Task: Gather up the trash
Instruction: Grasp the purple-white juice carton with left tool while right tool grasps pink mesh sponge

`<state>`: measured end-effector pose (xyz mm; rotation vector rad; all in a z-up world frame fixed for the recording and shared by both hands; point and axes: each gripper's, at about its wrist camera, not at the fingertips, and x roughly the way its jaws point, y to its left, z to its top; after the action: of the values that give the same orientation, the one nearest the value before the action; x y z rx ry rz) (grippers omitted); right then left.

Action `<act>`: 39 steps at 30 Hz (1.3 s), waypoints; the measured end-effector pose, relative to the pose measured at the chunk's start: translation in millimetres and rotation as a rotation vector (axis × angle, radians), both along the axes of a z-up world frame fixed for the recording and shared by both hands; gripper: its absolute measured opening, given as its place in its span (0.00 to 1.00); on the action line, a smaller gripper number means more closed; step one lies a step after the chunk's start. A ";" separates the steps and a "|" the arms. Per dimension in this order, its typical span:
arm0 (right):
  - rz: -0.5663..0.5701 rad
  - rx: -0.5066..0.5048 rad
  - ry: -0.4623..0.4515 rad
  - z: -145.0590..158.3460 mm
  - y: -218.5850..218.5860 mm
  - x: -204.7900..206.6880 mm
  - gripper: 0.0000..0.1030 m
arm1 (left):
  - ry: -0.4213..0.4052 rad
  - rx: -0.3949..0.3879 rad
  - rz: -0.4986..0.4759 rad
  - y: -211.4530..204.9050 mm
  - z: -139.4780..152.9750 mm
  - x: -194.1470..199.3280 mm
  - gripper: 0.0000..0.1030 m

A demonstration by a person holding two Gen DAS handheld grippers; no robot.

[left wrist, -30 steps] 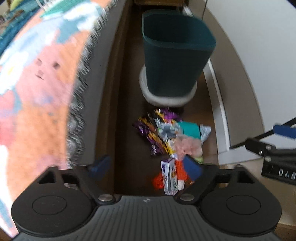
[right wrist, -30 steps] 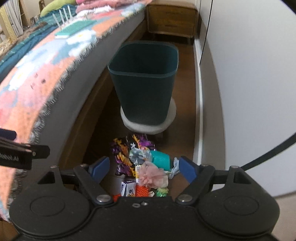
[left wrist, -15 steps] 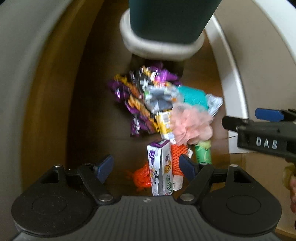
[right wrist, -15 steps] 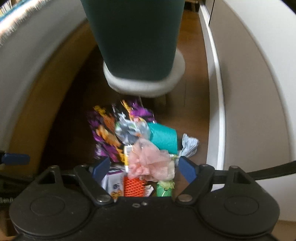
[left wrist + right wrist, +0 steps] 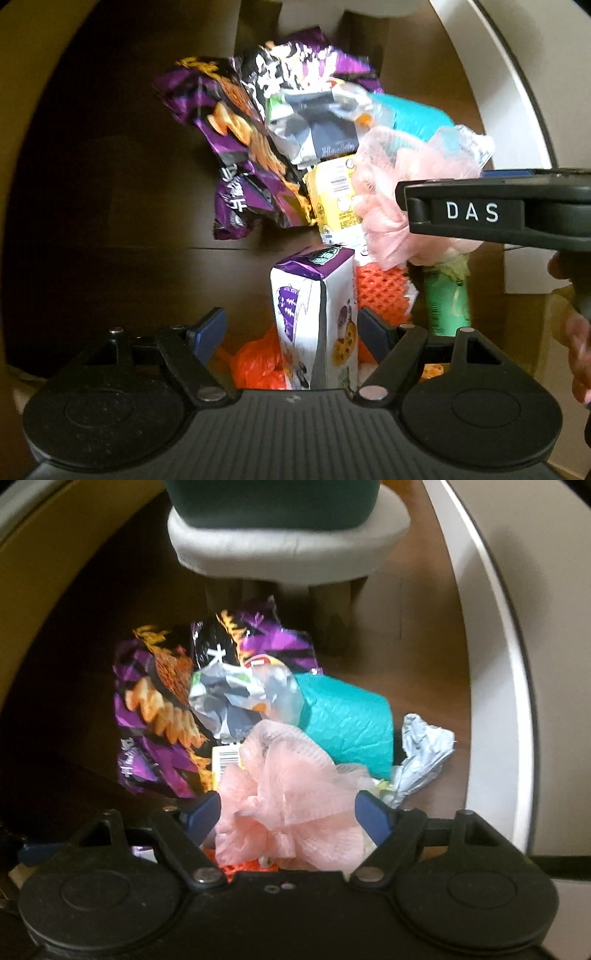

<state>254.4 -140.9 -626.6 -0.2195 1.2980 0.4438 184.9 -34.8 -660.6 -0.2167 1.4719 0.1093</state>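
A pile of trash lies on the wooden floor. In the left wrist view my left gripper (image 5: 291,330) is open, its fingers either side of a white and purple carton (image 5: 314,317) that lies over an orange plastic bag (image 5: 258,363). In the right wrist view my right gripper (image 5: 288,812) is open, its fingers either side of a pink mesh puff (image 5: 291,794). The puff (image 5: 391,192) also shows in the left wrist view, under the right gripper's body. Purple snack bags (image 5: 159,716), a teal wrapper (image 5: 347,720) and crumpled silver foil (image 5: 421,753) lie behind.
The dark green bin (image 5: 273,502) stands on a round grey stool (image 5: 288,557) just beyond the pile. A white wall and skirting (image 5: 509,686) run along the right. The bed's side (image 5: 44,576) runs along the left. A green tube (image 5: 447,302) and orange mesh (image 5: 380,291) lie by the carton.
Both grippers have moved down and forward to the pile. The carton now lies between the left fingers and the pink puff between the right fingers. The bin has slid out of the top.
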 end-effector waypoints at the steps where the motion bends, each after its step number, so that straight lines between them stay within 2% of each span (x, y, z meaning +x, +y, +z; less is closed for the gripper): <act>1: 0.002 -0.002 0.001 -6.3 1.3 1.5 0.76 | 0.004 0.000 -0.002 -1.3 -6.1 0.7 0.75; 7: 0.016 -0.009 0.002 -29.6 4.6 5.2 0.73 | 0.012 -0.017 -0.001 -6.8 -34.2 8.4 0.73; 10: 0.023 -0.009 -0.005 -35.5 6.6 5.5 0.70 | 0.023 -0.025 -0.015 -9.5 -43.3 10.0 0.57; 11: 0.023 -0.006 -0.007 -36.7 7.4 5.7 0.67 | 0.026 -0.029 -0.017 -10.1 -45.9 11.2 0.53; 13: 0.018 -0.006 -0.016 -37.5 8.8 5.4 0.60 | 0.026 -0.032 -0.016 -10.2 -48.0 11.5 0.51; 15: 0.018 -0.002 -0.017 -37.0 10.3 4.6 0.50 | 0.025 -0.039 -0.017 -9.6 -47.8 11.6 0.43; 20: 0.028 -0.003 -0.021 -31.1 12.2 0.9 0.30 | 0.029 -0.040 -0.018 -7.8 -43.8 12.5 0.37; 24: 0.006 0.005 -0.024 -21.1 7.2 0.3 0.15 | 0.021 -0.035 -0.016 -5.9 -34.4 12.7 0.37; 27: 0.000 -0.002 -0.041 -10.5 3.6 -1.7 0.08 | 0.012 -0.041 0.004 -0.9 -22.2 11.5 0.36; 35: -0.076 0.014 -0.070 35.4 -17.0 -9.5 0.06 | -0.021 -0.023 0.021 15.0 29.6 10.2 0.36; 39: -0.117 0.032 -0.086 66.8 -27.7 -11.6 0.06 | -0.039 -0.007 0.020 19.6 68.0 14.7 0.36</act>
<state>242.8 -168.6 -559.8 -0.1334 1.2120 0.3514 199.6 -15.3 -592.6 -0.2376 1.4320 0.1157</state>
